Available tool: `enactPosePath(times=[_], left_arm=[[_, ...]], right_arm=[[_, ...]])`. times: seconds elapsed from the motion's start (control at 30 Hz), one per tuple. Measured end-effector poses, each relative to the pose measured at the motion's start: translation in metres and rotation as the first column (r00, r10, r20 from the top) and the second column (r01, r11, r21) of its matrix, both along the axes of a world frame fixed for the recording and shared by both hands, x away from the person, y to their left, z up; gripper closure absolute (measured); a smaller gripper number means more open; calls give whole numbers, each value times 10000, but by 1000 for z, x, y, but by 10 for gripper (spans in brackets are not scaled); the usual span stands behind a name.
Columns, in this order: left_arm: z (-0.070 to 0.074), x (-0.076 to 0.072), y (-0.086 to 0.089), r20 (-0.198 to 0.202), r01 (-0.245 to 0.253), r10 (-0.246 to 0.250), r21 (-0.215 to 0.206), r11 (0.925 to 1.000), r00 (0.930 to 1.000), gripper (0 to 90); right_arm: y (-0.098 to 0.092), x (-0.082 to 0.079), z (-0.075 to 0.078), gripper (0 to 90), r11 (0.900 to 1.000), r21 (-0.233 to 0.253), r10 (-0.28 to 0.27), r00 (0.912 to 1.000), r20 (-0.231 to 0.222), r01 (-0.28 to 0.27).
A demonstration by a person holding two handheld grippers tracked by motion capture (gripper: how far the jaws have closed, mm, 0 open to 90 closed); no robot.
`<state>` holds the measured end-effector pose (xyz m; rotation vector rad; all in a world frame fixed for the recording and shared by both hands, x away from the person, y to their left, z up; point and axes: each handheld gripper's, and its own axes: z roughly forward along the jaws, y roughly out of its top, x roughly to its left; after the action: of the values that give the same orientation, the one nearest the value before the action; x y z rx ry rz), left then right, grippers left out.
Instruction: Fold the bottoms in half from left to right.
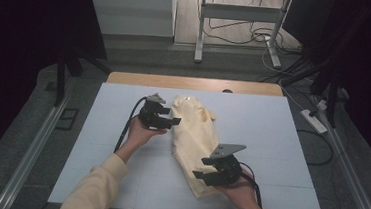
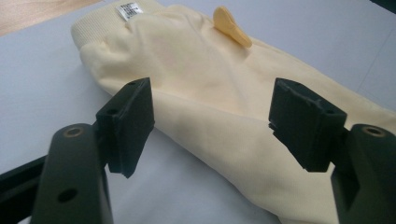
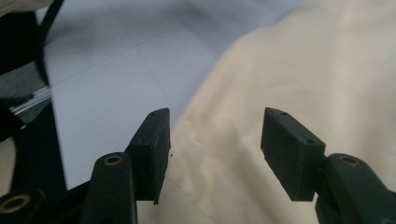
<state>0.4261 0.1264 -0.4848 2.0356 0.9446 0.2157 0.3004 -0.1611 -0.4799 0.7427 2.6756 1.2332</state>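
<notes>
Looking down from the high view, a pale yellow garment (image 1: 193,140) lay folded lengthwise on the white table cover (image 1: 271,141), running from the far centre toward the near right. The left gripper (image 1: 171,120) sat just beside the garment's upper left edge, jaws parted and pointed at the cloth, nothing between them. The right gripper (image 1: 202,168) hovered at the garment's near end, jaws likewise spread and empty; whether they touched the cloth could not be told from above. Seen from the left gripper view, the left gripper (image 2: 211,119) stood wide apart over the garment (image 2: 219,93), whose ribbed waistband (image 2: 100,25) carried a small white label (image 2: 129,9), with a yellow tab (image 2: 231,25) sticking up farther along. Seen from the right gripper view, the right gripper (image 3: 215,140) was released above the garment's (image 3: 289,74) edge, where cloth met the white cover (image 3: 121,65).
</notes>
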Motion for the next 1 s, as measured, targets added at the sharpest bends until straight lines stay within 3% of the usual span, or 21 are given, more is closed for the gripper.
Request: enactPosePath(times=[0.1,0.4,0.57,1.0], left_arm=[[0,0,0,6,17,-17,30,10000,10000,305],[0,0,-1,-11,30,-30,14,10000,10000,303],[1,-1,0,-27,48,-48,4,10000,10000,301],[-4,-10,2,-339,18,-17,28,10000,9994,295]], right_arm=[[-12,6,3,418,9984,-74,-556,9984,102,557],[-31,20,1,394,9888,-437,-1426,9897,129,1430],[-37,24,-2,383,9845,-582,-1665,9860,-105,1657],[-57,19,-3,377,9771,-790,-1999,9796,-196,1978]])
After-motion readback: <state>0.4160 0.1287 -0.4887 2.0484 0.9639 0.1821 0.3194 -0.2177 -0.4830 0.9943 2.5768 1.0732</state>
